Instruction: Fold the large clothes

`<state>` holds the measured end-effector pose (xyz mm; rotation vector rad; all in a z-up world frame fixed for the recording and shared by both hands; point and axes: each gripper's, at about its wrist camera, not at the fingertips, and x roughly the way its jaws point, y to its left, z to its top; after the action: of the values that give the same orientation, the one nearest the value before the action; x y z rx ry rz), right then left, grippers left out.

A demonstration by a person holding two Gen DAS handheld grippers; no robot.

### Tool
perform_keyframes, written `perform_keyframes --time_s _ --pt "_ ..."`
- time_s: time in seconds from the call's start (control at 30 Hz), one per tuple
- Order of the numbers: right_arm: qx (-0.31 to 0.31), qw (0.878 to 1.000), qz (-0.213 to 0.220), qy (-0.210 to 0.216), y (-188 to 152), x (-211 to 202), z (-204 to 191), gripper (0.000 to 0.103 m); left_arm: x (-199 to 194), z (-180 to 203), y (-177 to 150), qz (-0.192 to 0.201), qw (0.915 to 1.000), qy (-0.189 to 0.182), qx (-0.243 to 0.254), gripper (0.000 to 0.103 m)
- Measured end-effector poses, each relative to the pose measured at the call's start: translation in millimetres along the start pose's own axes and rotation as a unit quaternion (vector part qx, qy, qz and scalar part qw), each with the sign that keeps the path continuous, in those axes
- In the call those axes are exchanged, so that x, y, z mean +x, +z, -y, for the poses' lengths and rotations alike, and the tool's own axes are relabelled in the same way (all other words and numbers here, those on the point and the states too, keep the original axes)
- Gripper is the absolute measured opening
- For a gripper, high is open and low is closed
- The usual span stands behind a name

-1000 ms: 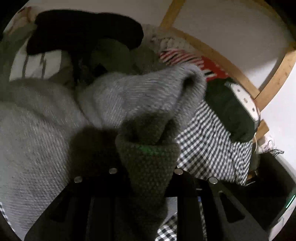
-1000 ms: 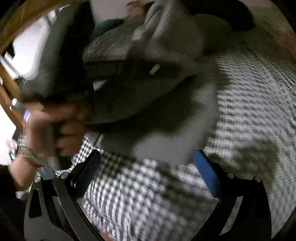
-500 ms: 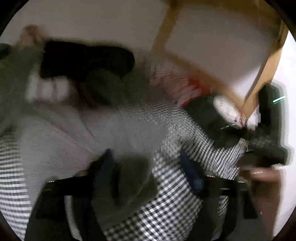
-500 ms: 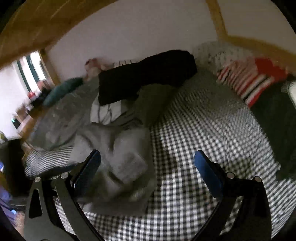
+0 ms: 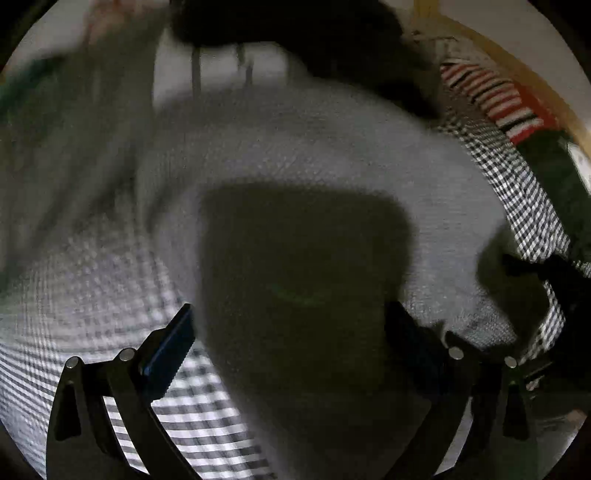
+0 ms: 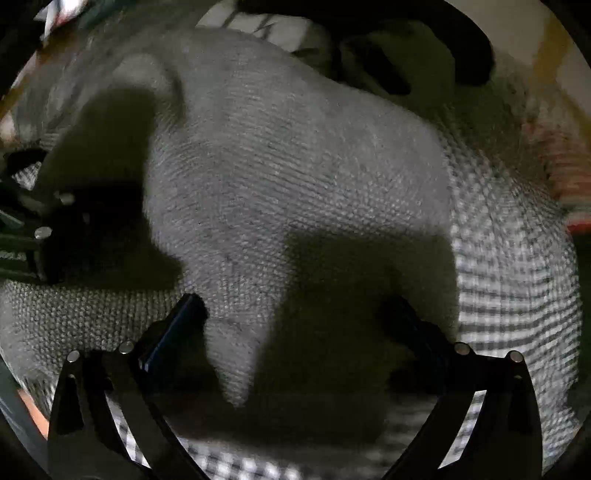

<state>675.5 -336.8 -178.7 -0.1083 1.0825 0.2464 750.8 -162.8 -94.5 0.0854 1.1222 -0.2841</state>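
Note:
A large grey knit sweater (image 5: 295, 147) lies spread on a black-and-white checked bedsheet (image 5: 207, 435). It also fills the right wrist view (image 6: 295, 177). My left gripper (image 5: 291, 332) is open and empty, hovering close over the sweater's near edge, with its own shadow on the knit. My right gripper (image 6: 295, 321) is open and empty, low over the sweater's near right part. The left gripper shows at the left edge of the right wrist view (image 6: 40, 240), apart from the right one.
A black garment (image 5: 295, 33) and a white striped cloth (image 5: 221, 70) lie beyond the sweater. A red-striped garment (image 5: 495, 99) and a dark green one (image 5: 554, 173) lie at the right, by the wooden bed frame (image 5: 517, 70).
My left gripper let go of the sweater's dark knit edge and opened. The sweater went from bunched to spread flat. Both grippers have come down close over it.

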Motion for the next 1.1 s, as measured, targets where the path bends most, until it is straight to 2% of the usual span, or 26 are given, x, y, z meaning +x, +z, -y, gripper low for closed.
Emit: perform_keyframes --time_s 0.07,0.13,0.2,0.23,0.3,0.4,0.47,0.57,0.63,0.7,0.73,0.77,0.8,0.83,0.9,0.93,0.97,1.0,1.03,1.1 --pt "0.010 1.000 0.013 0.015 -6 -1 8 0.101 11 -15 -5 0.005 0.9983 -0.049 -0.032 0.099" --pt "0.009 1.000 0.013 0.010 -4 -2 9 0.101 14 -28 -8 -0.008 0.9930 -0.090 -0.075 0.099" --pt "0.016 1.000 0.011 0.004 0 -13 9 0.100 -7 -26 -13 0.011 0.9938 -0.079 -0.078 0.098" --pt "0.018 1.000 0.016 -0.005 -1 -24 10 0.100 -29 -17 -19 0.039 0.9953 -0.062 -0.064 0.098" --pt "0.017 1.000 0.025 -0.008 -1 -37 7 0.100 -52 -3 -34 0.064 0.9954 -0.061 -0.039 0.098" --pt "0.000 1.000 0.008 -0.014 -10 -22 9 0.100 -40 12 -57 0.026 0.9976 -0.063 -0.007 0.098" --pt "0.011 1.000 0.015 -0.008 -12 -16 9 0.100 -23 10 -64 0.014 0.9971 -0.071 -0.023 0.098" --pt "0.021 0.999 0.025 0.000 -15 -8 15 0.101 2 -3 -66 -0.002 0.9909 -0.122 -0.057 0.099" --pt "0.024 0.999 0.030 0.006 -16 -6 20 0.101 14 -9 -72 -0.011 0.9818 -0.168 -0.087 0.099" --pt "0.024 0.999 0.035 0.010 -11 -7 18 0.101 9 -9 -77 -0.001 0.9769 -0.191 -0.096 0.099" --pt "0.031 0.998 0.045 0.019 -13 -17 23 0.101 3 -22 -80 0.001 0.9725 -0.206 -0.108 0.099" --pt "0.045 0.997 0.055 0.034 -12 -26 26 0.100 -5 -37 -86 0.004 0.9648 -0.231 -0.126 0.099" --pt "0.068 0.994 0.064 0.054 -17 -37 35 0.100 -12 -44 -93 0.004 0.9555 -0.257 -0.145 0.099" --pt "0.108 0.987 0.077 0.088 -24 -48 50 0.100 -12 -55 -98 0.002 0.9454 -0.281 -0.165 0.098" --pt "0.172 0.971 0.084 0.144 -36 -57 77 0.101 -11 -72 -105 -0.007 0.9307 -0.315 -0.186 0.098" --pt "0.201 0.962 0.077 0.166 -44 -57 90 0.101 -7 -74 -108 -0.015 0.9228 -0.332 -0.195 0.098" --pt "0.229 0.954 0.056 0.185 -53 -50 103 0.101 -4 -75 -109 -0.020 0.9183 -0.340 -0.202 0.098" --pt "0.245 0.949 0.035 0.194 -61 -40 111 0.101 -6 -81 -113 -0.023 0.9165 -0.341 -0.207 0.098" --pt "0.253 0.946 0.024 0.200 -66 -34 115 0.101 -7 -77 -112 -0.026 0.9193 -0.334 -0.207 0.098" --pt "0.297 0.927 -0.014 0.227 -82 -14 122 0.101 -5 -68 -107 -0.030 0.9266 -0.319 -0.197 0.098"
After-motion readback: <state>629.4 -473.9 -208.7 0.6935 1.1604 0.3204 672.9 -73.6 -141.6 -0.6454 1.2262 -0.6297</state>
